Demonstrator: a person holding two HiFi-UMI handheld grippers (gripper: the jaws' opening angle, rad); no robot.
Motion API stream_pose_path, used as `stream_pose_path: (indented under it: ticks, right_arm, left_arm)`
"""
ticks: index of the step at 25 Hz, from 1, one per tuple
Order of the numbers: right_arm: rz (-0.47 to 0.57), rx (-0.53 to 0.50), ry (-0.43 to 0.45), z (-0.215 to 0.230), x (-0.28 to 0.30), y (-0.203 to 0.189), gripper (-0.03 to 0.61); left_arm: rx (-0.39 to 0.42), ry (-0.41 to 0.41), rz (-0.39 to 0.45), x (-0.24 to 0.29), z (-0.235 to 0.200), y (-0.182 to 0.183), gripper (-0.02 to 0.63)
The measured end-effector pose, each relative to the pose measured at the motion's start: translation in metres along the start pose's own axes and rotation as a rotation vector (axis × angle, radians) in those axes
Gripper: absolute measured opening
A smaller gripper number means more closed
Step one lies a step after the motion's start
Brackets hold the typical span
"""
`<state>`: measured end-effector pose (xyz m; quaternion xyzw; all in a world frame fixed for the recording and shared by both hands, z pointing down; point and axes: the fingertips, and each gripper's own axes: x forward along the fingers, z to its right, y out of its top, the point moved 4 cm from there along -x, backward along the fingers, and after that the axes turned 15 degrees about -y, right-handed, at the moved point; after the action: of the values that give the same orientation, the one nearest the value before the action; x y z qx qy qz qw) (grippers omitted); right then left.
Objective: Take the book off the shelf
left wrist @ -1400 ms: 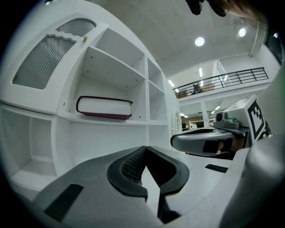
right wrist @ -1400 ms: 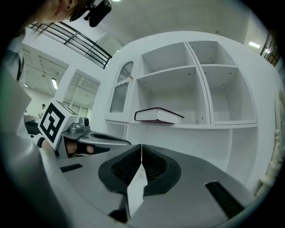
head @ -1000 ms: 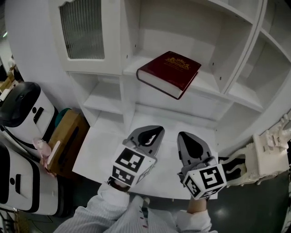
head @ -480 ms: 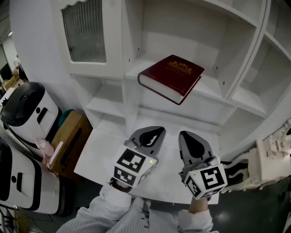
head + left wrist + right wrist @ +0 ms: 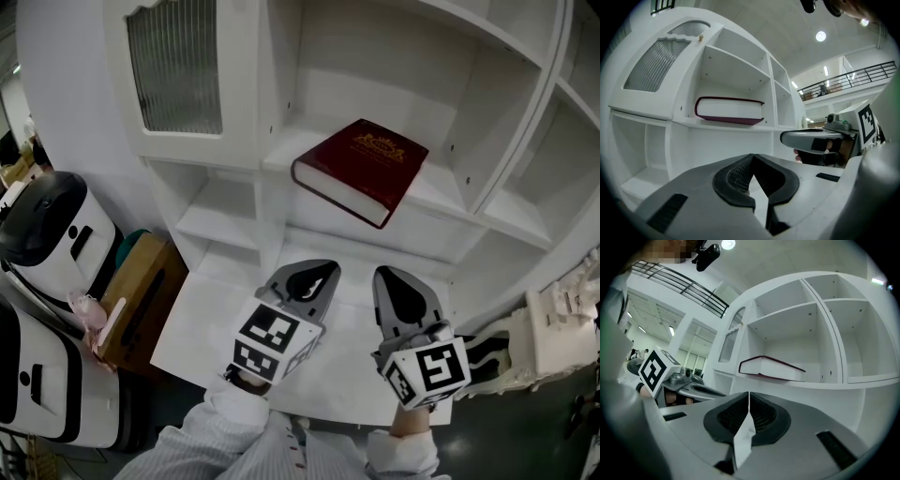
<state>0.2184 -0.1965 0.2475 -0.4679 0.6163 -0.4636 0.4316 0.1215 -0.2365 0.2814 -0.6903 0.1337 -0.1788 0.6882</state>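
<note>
A dark red hardback book (image 5: 361,169) lies flat on a white shelf (image 5: 441,192), one corner jutting over the front edge. Both grippers hover side by side over the white ledge below it, pointing level at the shelf unit and apart from the book. My left gripper (image 5: 307,272) is shut with nothing in it, and so is my right gripper (image 5: 398,279). In the left gripper view the book (image 5: 729,110) sits above the closed jaws (image 5: 752,158), with the right gripper (image 5: 811,137) beside. The right gripper view shows the book (image 5: 771,369) above its closed jaws (image 5: 749,397).
A cabinet door with ribbed glass (image 5: 173,66) is up left. Open white compartments surround the book. On the floor at left stand a white-and-black appliance (image 5: 47,234) and a brown box (image 5: 141,281). A white ornate object (image 5: 553,319) is at right.
Both grippers have edged slightly toward the shelf unit, jaws still closed. The book has not moved on its shelf; the head view has shifted a little.
</note>
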Motion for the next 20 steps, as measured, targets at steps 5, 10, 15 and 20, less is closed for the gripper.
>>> stream_pose_path:
  ticks: [5, 10, 15, 20]
  right_arm:
    - [0.013, -0.035, -0.027, 0.000, 0.010, 0.005, 0.017]
    - [0.025, -0.108, -0.058, 0.002, 0.017, 0.010, 0.017]
    - [0.048, -0.139, -0.050, 0.002, 0.019, 0.019, 0.018]
    - [0.074, -0.185, -0.032, 0.002, 0.020, 0.029, 0.096]
  left_arm:
    - [-0.006, -0.012, 0.002, -0.001, -0.012, -0.001, 0.009]
    - [-0.016, -0.020, -0.001, -0.003, -0.021, -0.003, 0.009]
    - [-0.031, -0.035, -0.001, -0.001, -0.024, -0.006, 0.009]
    - [-0.030, -0.053, -0.004, 0.002, -0.023, -0.007, 0.009]
